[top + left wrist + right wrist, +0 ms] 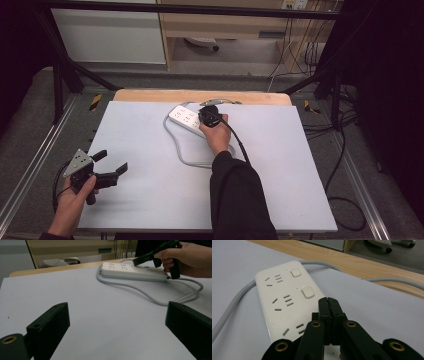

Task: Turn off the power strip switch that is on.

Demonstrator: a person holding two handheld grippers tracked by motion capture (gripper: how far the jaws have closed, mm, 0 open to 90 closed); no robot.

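Power strip (189,119) lies at the far middle of the tabletop (150,190), its grey cable (176,145) looped toward the person. Right tool (328,301) has its jaws pressed together, holding nothing, tip poised above the strip beside a rocker switch (307,292). Judged step: pressing that switch. Advise a square, centred downward push. Left tool (111,162) rests well apart, jaws spread, holding nothing.

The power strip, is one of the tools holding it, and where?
No. The right tool is shut with nothing between its jaws, its tip over the power strip. The left tool is open over bare table.
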